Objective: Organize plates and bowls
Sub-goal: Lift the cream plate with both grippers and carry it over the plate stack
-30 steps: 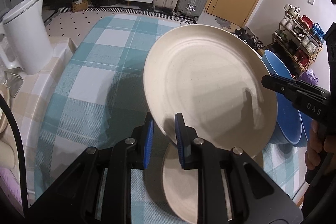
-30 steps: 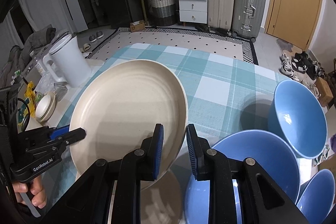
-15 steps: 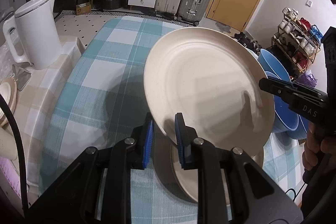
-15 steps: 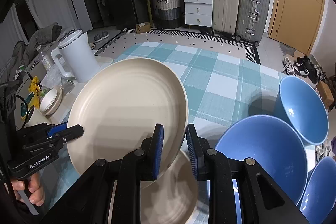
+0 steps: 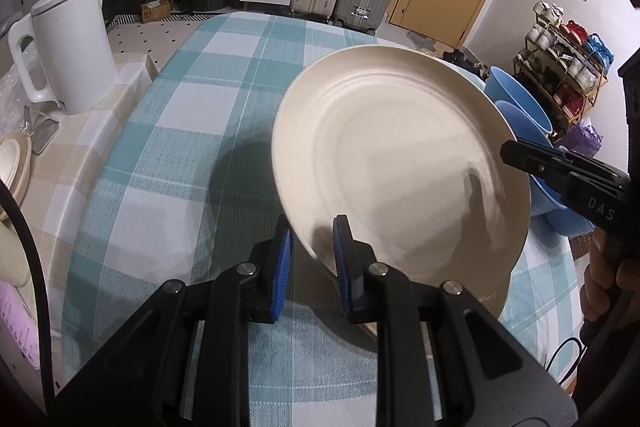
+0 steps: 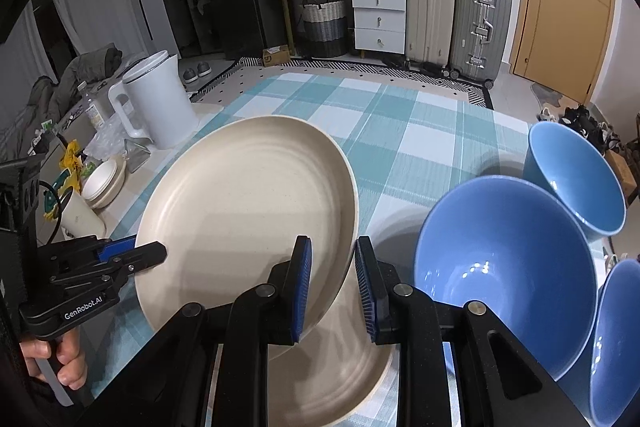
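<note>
I have the cream plate (image 5: 400,163) lifted and tilted between both tools. My left tongs (image 5: 313,255) are narrowed around its near rim, blue pads on either side of the edge, and they look to be bearing on it. My right tongs (image 6: 331,279) straddle the opposite rim with the pads a little apart; whether they actually pinch the rim or only bracket it I cannot tell from either view.

Directly below the right tongs a second cream plate (image 6: 352,367) lies flat on the checked worktop (image 6: 400,131), and the raised plate hangs above it, apart from it. To the right of the right tongs stand three blue bowls: the nearest bowl (image 6: 504,267) just beside the pads, the far bowl (image 6: 576,179) beyond it, and a third bowl (image 6: 616,339) at the frame's edge. A white kettle (image 5: 68,47) sits well off to the left of the left tongs.

I judge this to be the stacking step for the plates, with the bowls not yet nested. The next move calls for levelling the plate, centring it over the lower one, lowering until the two meet, then parting both tongs and backing out sideways without dragging the rim or knocking the nearest bowl.
</note>
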### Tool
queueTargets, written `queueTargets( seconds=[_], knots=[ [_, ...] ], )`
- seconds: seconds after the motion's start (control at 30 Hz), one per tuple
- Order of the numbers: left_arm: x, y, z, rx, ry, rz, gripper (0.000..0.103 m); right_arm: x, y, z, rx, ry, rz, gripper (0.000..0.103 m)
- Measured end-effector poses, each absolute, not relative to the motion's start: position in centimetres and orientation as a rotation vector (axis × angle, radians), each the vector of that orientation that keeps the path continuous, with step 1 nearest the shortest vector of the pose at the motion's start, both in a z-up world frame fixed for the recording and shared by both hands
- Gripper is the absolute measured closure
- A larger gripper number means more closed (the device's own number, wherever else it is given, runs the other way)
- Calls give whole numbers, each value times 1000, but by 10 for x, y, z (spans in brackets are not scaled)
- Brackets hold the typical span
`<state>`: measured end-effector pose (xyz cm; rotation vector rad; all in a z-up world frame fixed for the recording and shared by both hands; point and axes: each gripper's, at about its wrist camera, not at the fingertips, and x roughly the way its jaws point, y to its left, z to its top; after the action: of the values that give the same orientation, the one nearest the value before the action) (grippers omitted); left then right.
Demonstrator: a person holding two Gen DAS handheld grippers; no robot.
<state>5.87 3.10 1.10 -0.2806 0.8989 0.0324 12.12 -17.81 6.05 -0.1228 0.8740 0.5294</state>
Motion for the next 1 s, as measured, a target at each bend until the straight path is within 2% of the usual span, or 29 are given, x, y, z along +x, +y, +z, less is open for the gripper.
queueTargets(
  seconds=[1.0],
  knots=[
    [46,6,-6,-178,946,-18,86,71,-211,31,-42,898,481,80]
  ],
)
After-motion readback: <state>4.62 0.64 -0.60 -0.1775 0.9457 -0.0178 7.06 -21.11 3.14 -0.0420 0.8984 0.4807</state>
